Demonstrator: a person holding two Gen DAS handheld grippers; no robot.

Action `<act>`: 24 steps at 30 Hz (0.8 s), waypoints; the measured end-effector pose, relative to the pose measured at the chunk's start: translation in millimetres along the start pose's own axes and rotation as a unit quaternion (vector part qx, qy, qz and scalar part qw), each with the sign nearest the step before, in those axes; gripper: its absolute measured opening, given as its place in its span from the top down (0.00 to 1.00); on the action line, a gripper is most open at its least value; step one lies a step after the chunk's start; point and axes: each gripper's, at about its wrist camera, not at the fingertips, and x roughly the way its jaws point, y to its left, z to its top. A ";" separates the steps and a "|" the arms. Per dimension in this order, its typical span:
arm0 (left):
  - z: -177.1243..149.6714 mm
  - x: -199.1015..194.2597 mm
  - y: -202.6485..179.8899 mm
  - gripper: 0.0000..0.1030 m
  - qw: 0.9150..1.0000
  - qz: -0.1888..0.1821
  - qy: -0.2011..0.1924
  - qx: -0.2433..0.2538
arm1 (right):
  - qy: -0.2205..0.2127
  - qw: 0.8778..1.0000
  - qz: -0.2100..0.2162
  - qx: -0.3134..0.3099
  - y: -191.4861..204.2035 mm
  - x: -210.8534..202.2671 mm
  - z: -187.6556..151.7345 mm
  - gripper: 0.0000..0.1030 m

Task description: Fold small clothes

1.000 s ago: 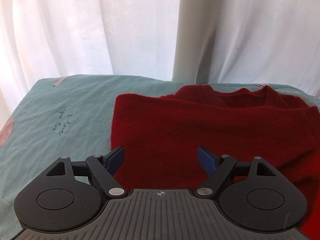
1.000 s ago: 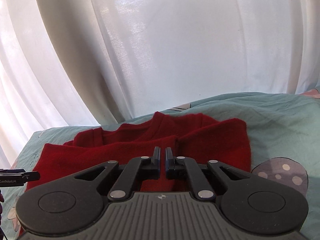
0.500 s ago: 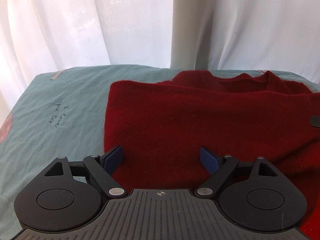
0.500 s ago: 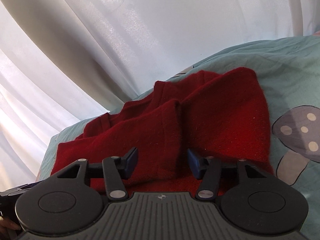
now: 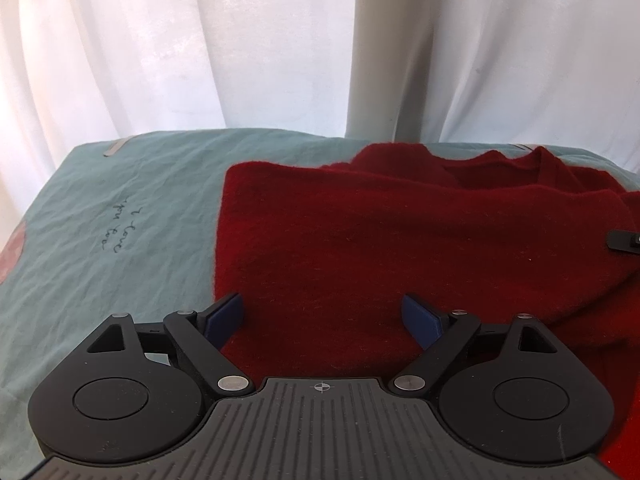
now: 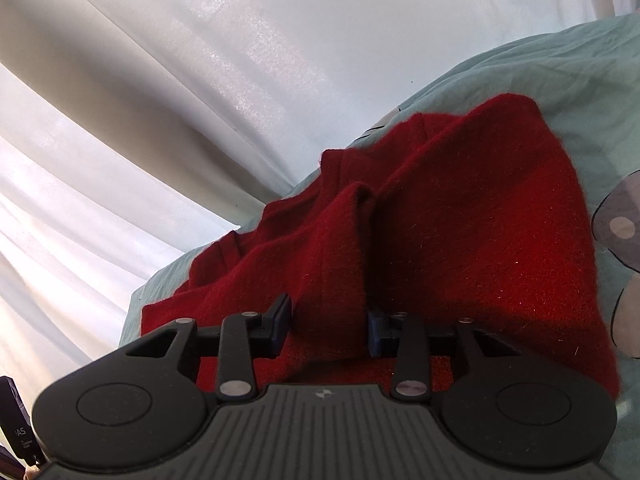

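A dark red knit garment (image 5: 400, 240) lies partly folded on a teal sheet (image 5: 120, 208). My left gripper (image 5: 323, 316) is open and empty, its blue pads just above the garment's near left part. In the right wrist view the same garment (image 6: 460, 240) shows a raised fold running down its middle. My right gripper (image 6: 329, 326) is open, and its blue pads stand on either side of that fold's near end. The right gripper's tip (image 5: 624, 242) shows at the right edge of the left wrist view.
White curtains (image 5: 160, 40) hang close behind the bed, with a grey pole (image 5: 380, 48) among them. The sheet has handwriting (image 5: 120, 228) at the left and a mushroom print (image 6: 620, 232) at the right. The sheet's far edge drops off near the curtain.
My right gripper went from shut to open and tilted down over the fold. My left gripper moved a little forward over the garment and stayed open.
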 end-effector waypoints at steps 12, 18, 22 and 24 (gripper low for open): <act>10.3 -2.4 4.8 0.11 1.000 0.023 -0.009 -0.004 | -0.107 0.986 -0.074 -0.099 26.1 -47.7 0.0 0.85; 11.9 18.6 7.1 0.11 0.999 0.035 0.016 -0.004 | -0.111 0.977 -0.139 -0.115 9.3 -50.7 3.6 0.90; 15.1 16.8 11.4 0.11 0.999 0.042 0.017 -0.003 | -0.086 0.981 -0.154 -0.081 -12.2 -50.5 6.7 0.87; 21.0 8.5 9.6 0.11 0.999 0.034 -0.002 -0.006 | -0.102 0.979 -0.159 -0.080 -8.9 -60.5 7.7 0.84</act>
